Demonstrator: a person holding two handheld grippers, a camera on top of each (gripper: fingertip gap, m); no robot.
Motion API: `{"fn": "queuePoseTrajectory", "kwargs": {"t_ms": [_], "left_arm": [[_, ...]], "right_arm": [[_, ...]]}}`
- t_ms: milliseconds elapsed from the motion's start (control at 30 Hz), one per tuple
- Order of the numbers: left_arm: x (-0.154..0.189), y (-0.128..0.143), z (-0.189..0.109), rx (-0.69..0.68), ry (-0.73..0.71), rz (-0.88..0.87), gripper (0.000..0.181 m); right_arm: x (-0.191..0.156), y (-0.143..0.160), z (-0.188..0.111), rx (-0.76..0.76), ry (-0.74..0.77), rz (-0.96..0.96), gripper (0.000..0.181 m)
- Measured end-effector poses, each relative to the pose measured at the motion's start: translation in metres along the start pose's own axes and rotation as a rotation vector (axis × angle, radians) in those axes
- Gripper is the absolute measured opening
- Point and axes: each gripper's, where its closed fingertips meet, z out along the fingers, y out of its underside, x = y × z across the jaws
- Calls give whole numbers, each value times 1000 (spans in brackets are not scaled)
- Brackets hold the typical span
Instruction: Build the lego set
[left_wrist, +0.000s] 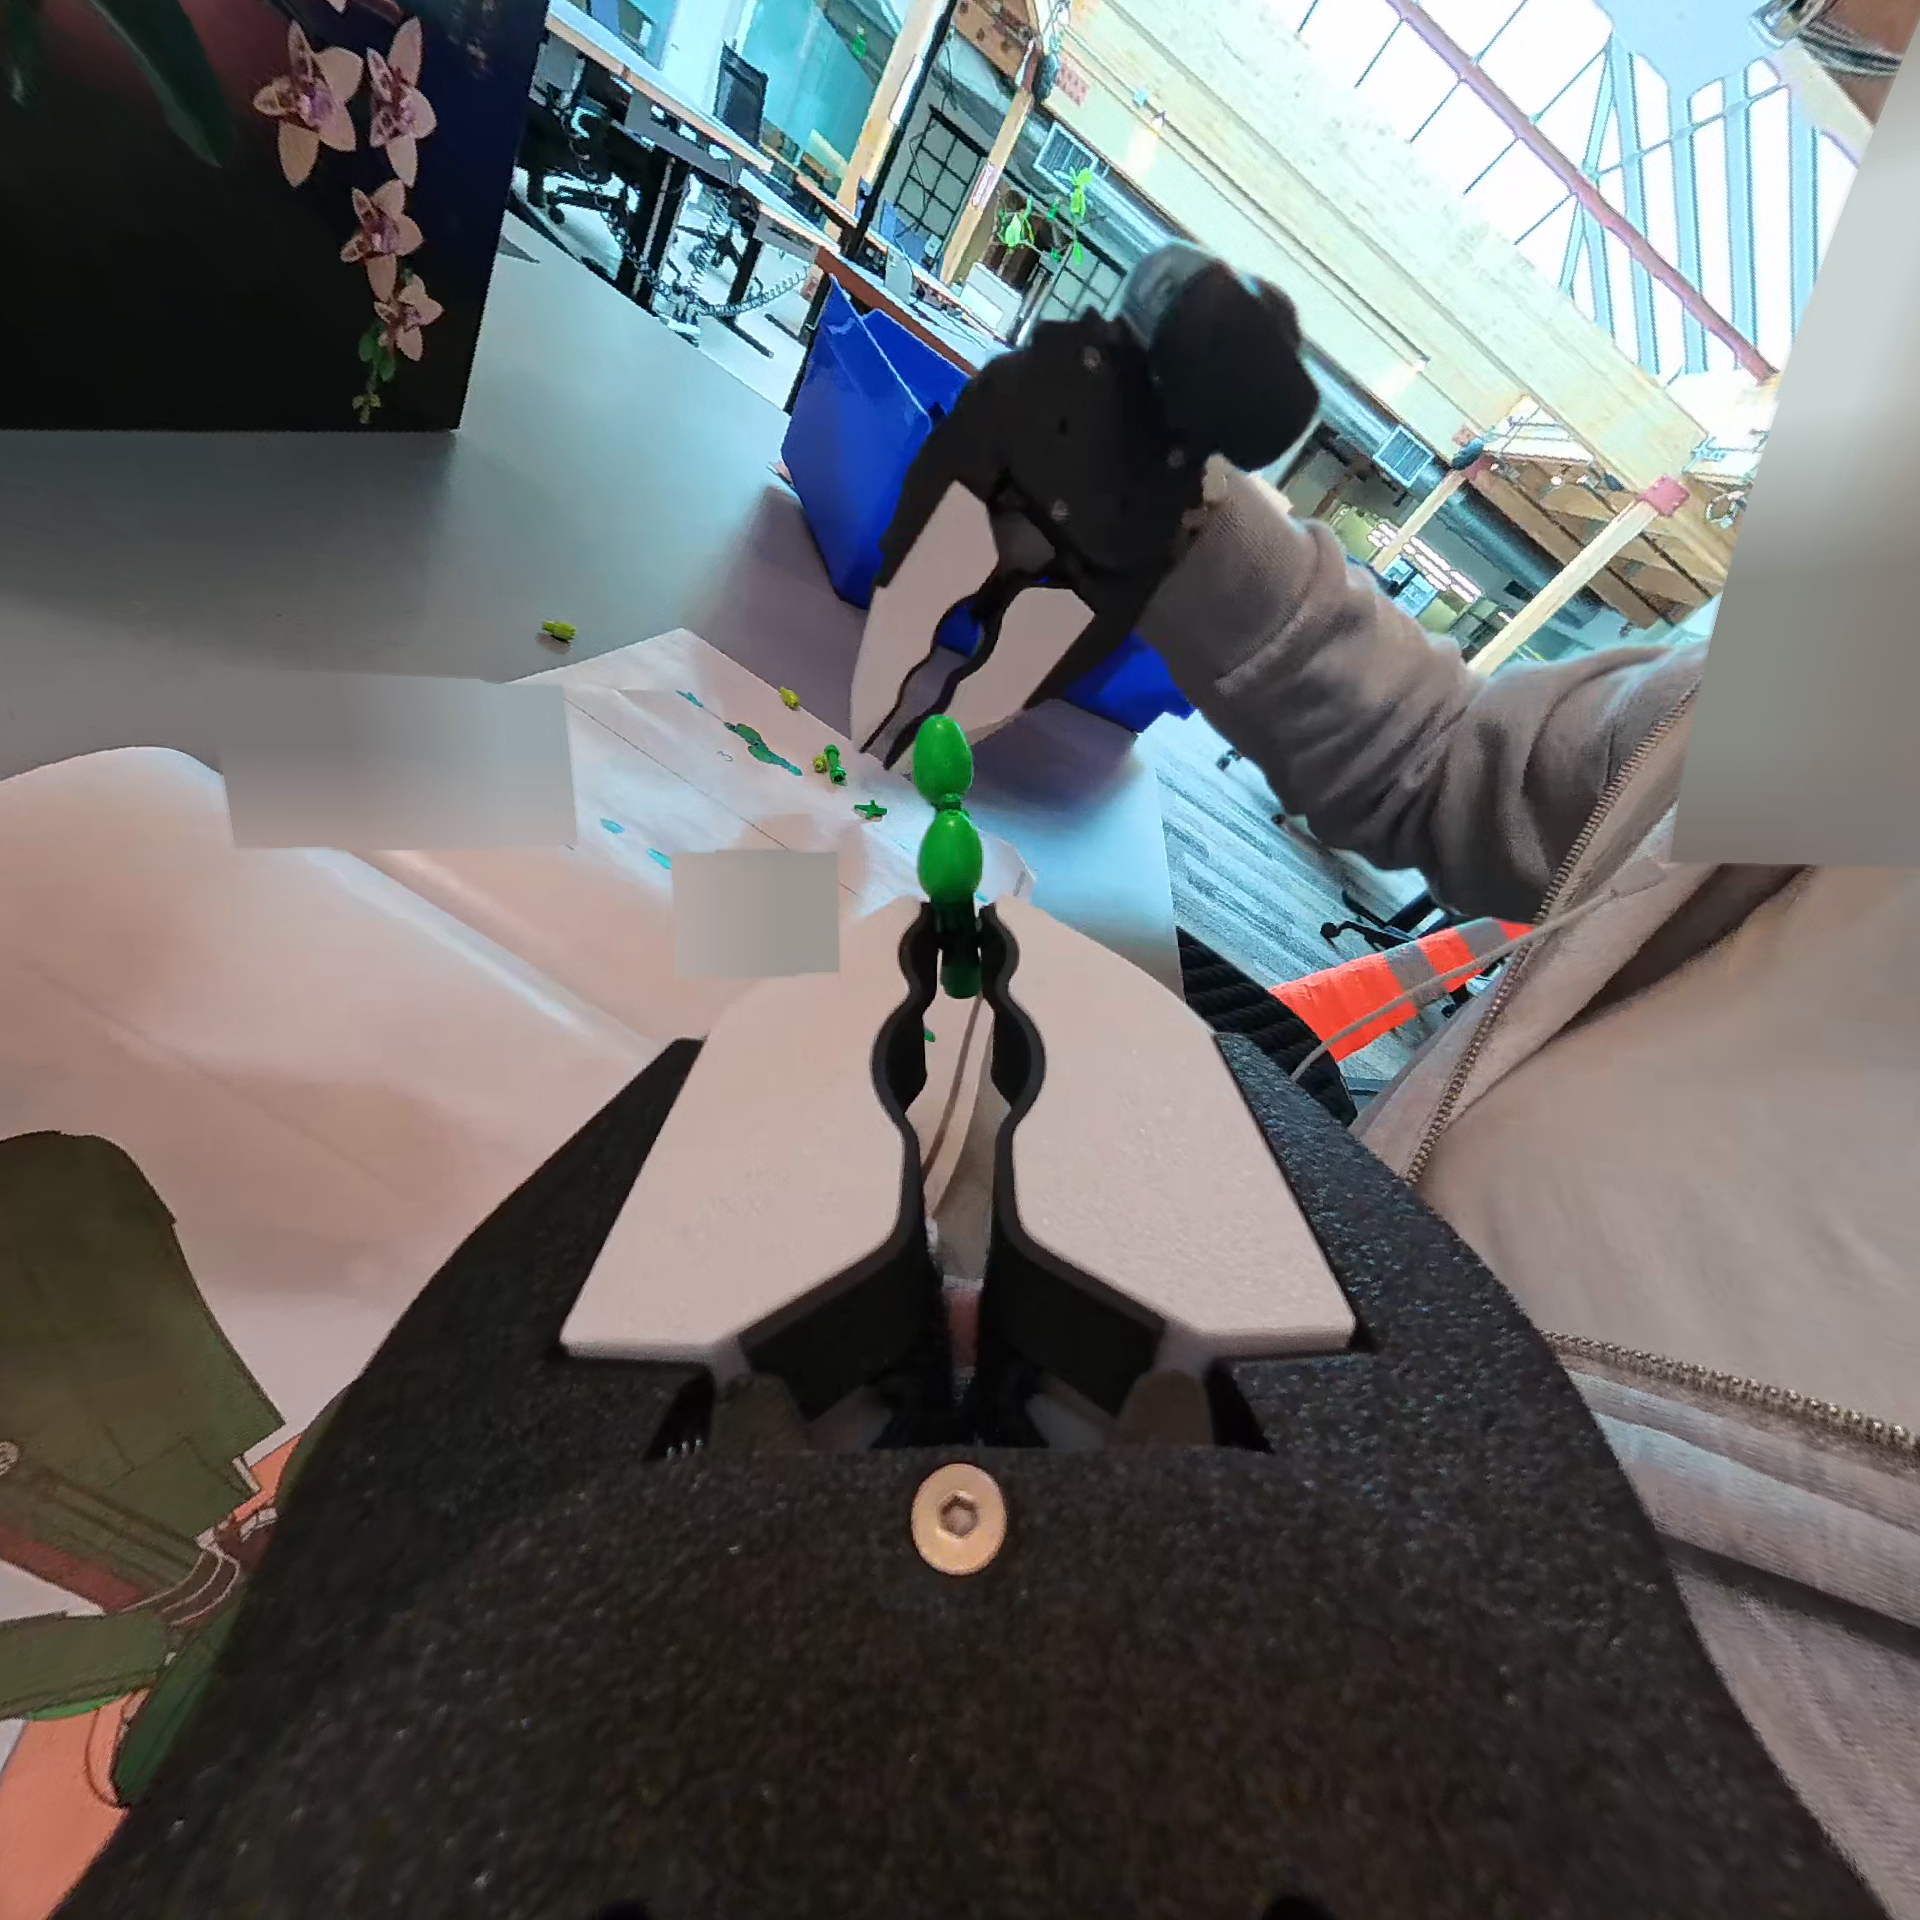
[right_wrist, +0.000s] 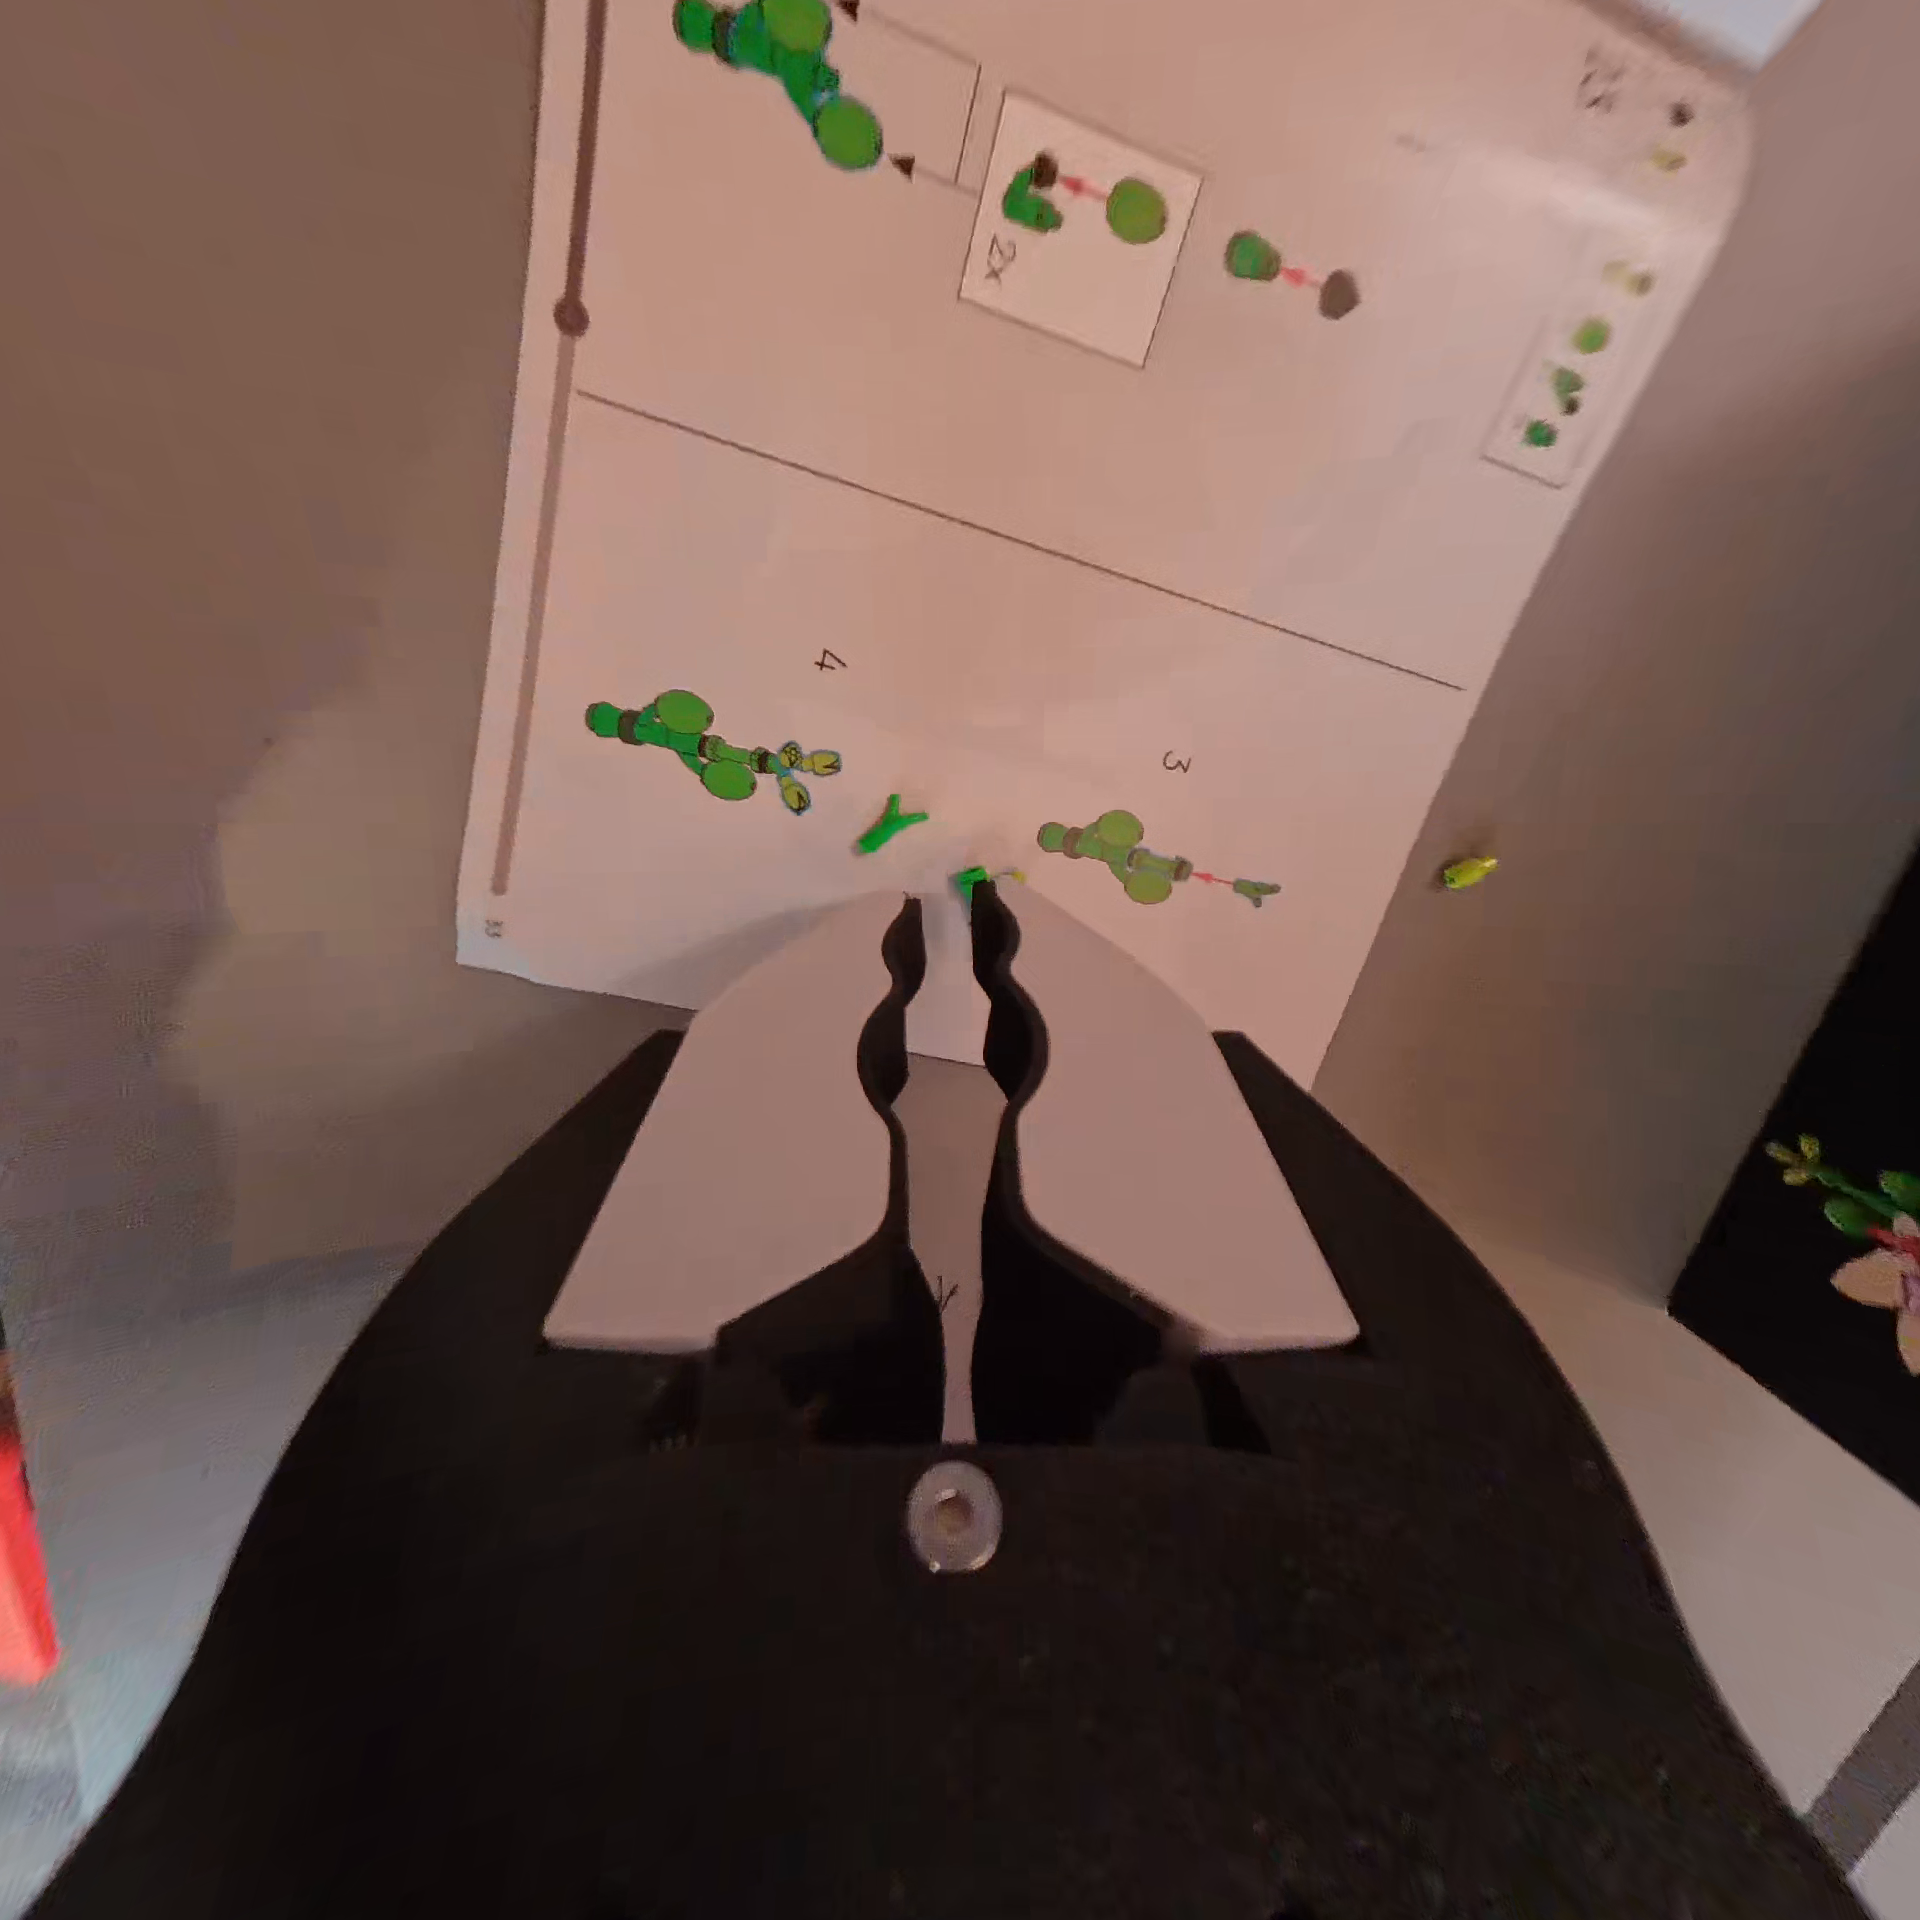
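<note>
My left gripper (left_wrist: 954, 916) is shut on the stalk of a green lego stem with two oval buds (left_wrist: 948, 821), held above the table. My right gripper (right_wrist: 945, 912) is open, its tips just above the instruction sheet (right_wrist: 987, 582). It also shows in the left wrist view (left_wrist: 896, 743), beside the upper bud. A small green piece (right_wrist: 974, 881) lies at its right fingertip. A green Y-shaped piece (right_wrist: 891, 823) lies just left of that. These loose pieces also show in the left wrist view (left_wrist: 831, 764).
A yellow-green piece (right_wrist: 1467, 873) lies on the grey table right of the sheet. Another (left_wrist: 558, 629) lies farther off. A blue bin (left_wrist: 873, 436) stands at the table's far edge. A dark box with orchid pictures (left_wrist: 208, 208) stands at left. A person's sleeve (left_wrist: 1351, 665) is at right. The left gripper's tips are roughly 15 centimeters from the right gripper's.
</note>
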Motion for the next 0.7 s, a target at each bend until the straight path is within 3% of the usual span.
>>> {"fn": "queuePoseTrajectory", "kwargs": {"t_ms": [300,467,567,667,700], "left_arm": [[3,-3,0,13,50,-19,6],[4,-4,-1,26,53,-6,6],[6,-8,-3,61,44,24,6],[10,-16,-6,125,25,107,6],[11,-17,-5,131,13,141,6]], "right_arm": [[1,6,10,-98,-143,-10,7],[1,4,10,0,-164,73,3],[7,-24,-4,269,-89,191,3],[25,-97,-57,868,31,341,3],[24,-121,-81,1094,-5,390,3]]}}
